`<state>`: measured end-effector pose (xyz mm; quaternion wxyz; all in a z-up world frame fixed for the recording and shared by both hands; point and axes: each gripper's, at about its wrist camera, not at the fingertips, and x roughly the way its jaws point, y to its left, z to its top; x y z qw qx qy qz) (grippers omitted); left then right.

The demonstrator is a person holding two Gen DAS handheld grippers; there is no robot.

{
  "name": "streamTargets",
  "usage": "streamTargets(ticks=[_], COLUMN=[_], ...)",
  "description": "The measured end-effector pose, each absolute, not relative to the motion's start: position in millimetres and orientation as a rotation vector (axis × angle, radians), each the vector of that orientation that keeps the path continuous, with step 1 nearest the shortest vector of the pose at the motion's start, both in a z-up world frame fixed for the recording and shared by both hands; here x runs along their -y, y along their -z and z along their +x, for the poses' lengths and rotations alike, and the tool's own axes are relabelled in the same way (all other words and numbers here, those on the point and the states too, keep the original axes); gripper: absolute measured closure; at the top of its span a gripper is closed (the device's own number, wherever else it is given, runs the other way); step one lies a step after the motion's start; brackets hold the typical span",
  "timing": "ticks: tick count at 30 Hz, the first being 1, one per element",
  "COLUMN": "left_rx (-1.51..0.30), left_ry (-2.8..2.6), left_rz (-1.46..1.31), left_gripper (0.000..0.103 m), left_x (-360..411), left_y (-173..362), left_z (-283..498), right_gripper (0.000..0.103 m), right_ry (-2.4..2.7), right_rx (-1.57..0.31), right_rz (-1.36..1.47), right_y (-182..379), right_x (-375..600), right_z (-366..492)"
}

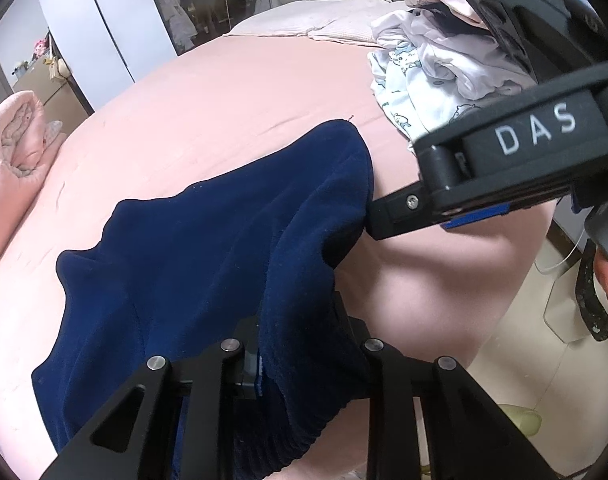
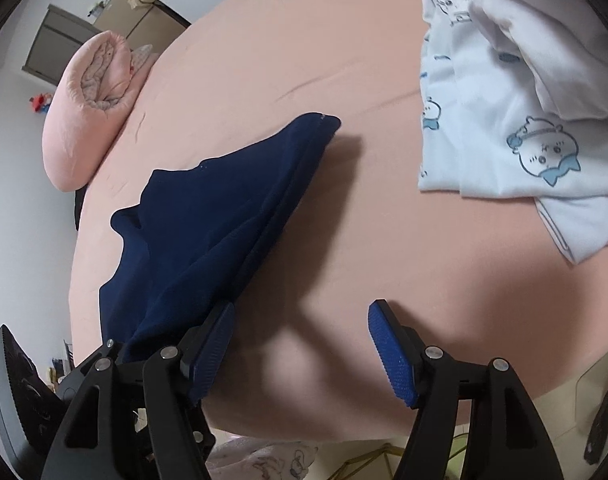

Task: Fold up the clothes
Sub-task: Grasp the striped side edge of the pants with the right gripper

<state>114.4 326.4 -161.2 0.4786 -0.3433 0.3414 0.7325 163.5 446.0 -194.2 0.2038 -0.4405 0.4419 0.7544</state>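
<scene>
— One navy garment (image 1: 208,248) is being handled. It is clamped near its ribbed hem by the left gripper (image 1: 300,364), whose jaws are drawn together on the cloth; from there it is draped forward and away onto the pink bed (image 1: 224,92).

— And the right gripper (image 2: 304,344)?

— Its jaws are spread apart, and nothing is pinched between the blue pads (image 2: 392,356). The navy cloth is seen just beside its left finger, not gripped.

— How should the step be done well?

— A judgement only: the free edge should be taken by the right gripper close to the hem, level with the left hold, so the cloth can be stretched flat and laid down without creases.

— What else is counted?

— One heap of unfolded clothes (image 2: 516,92) is seen ahead and to the right of the right gripper, several pieces at least, the exact number not to be told. One rolled pink quilt (image 2: 88,116) lies far ahead to the left.
</scene>
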Motion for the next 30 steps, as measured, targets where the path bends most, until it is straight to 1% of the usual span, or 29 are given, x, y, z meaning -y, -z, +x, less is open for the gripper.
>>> streamTargets(ticks=[19,30], left_rx=[-0.832,-0.776], left_ry=[-1.81,-1.836], left_rz=[-0.867,-0.902], left_gripper=[0.081,0.081], left_x=[-326.4,-323.3], left_y=[160.1,154.2], left_z=[95.6,81.5], right_gripper=[0.034,0.034], right_ry=[-2.096,-2.09], right_rx=[-1.281,-1.28], right_rz=[-1.213,-1.194], right_y=[196.4,192.8], right_x=[-448.5,-453.4], right_z=[143.0,117.3])
